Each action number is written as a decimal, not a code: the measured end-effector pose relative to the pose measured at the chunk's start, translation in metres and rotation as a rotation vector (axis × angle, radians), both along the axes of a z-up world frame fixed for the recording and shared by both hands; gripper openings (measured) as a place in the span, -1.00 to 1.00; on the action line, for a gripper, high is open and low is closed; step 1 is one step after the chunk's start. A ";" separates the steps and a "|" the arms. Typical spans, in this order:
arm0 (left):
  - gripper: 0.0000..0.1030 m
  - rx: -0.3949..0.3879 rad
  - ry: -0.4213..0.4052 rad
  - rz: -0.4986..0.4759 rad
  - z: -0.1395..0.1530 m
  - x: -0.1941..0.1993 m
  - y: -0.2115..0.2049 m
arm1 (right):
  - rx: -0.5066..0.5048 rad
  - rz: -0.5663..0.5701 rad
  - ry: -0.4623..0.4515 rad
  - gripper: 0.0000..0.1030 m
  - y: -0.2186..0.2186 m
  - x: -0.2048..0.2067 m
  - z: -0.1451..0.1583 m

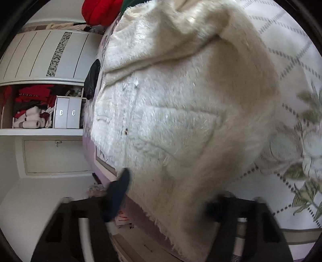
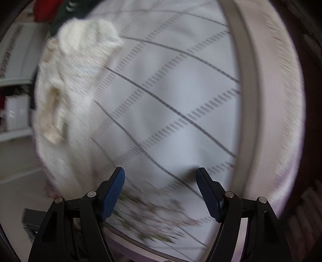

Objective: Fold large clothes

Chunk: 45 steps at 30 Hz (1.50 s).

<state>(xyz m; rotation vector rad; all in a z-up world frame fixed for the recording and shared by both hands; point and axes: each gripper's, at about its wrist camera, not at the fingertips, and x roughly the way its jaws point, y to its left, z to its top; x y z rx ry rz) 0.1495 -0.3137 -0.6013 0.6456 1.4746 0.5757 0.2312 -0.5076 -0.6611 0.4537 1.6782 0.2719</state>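
The left gripper (image 1: 167, 193) has its dark blue fingers spread wide, one pad (image 1: 118, 193) showing clear at the fabric's edge and the other blurred and partly hidden under the cloth, so the big cream-white fluffy garment (image 1: 171, 104) lies between them without being pinched. That furry piece fills most of the left wrist view, draped in thick folds over a bed covered by a white quilt with grey dashed diamond lines and a leafy flower print (image 1: 291, 66); its ragged hem hangs past the bed's edge. Beyond it a red garment (image 1: 100, 10) is heaped at the far end of the bed, and a white wardrobe (image 1: 44, 56) stands to the side, its open shelf stuffed with red and white clothes beside two grey drawer boxes (image 1: 67, 112). The right gripper (image 2: 160, 181) hangs above the quilt (image 2: 171, 90) with its blue textured fingers (image 2: 112, 195) well apart and nothing between them. In this blurred view the fluffy garment (image 2: 70, 80) lies off to the left, well away from those fingers.
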 end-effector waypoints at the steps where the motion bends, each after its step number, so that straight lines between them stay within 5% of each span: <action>1: -0.41 -0.012 -0.006 -0.003 0.004 0.003 0.001 | 0.079 -0.037 -0.016 0.46 0.005 0.007 0.000; 2: -0.64 -0.022 -0.012 -0.003 0.007 0.005 0.000 | 0.125 -0.059 -0.022 0.46 0.007 0.011 0.000; 6: -0.71 -0.054 -0.022 0.016 0.017 0.009 0.001 | 0.368 -0.166 -0.065 0.55 0.031 0.043 -0.006; 12: -0.77 -0.110 -0.046 0.051 0.040 0.019 0.014 | 0.523 -0.166 -0.011 0.64 0.084 0.080 -0.030; 15: -0.78 -0.146 -0.067 0.049 0.051 0.024 0.023 | 0.475 -0.190 0.041 0.60 0.106 0.086 -0.045; 18: -0.80 -0.183 -0.089 0.051 0.061 0.027 0.036 | 0.444 -0.250 0.038 -0.39 0.113 0.087 -0.043; 19: -0.80 -0.200 -0.095 0.055 0.064 0.027 0.041 | 0.437 -0.279 0.042 -0.46 0.114 0.086 -0.039; 27: -0.82 -0.420 -0.193 0.074 0.120 0.031 0.116 | 0.300 -0.249 -0.070 -0.56 0.164 0.096 0.068; 35: -0.83 -0.612 -0.274 0.170 0.155 0.054 0.272 | 0.098 -0.074 -0.197 -0.57 0.329 0.155 0.178; 39: -0.82 -0.661 -0.302 0.286 0.131 0.067 0.350 | 0.037 0.004 -0.215 -0.57 0.424 0.189 0.176; 43: -0.70 -0.714 -0.281 0.397 0.074 0.082 0.418 | -0.061 0.079 -0.177 -0.53 0.505 0.218 0.126; 45: -0.70 -0.775 -0.254 0.463 0.046 0.085 0.445 | -0.075 0.094 -0.122 -0.26 0.526 0.226 0.095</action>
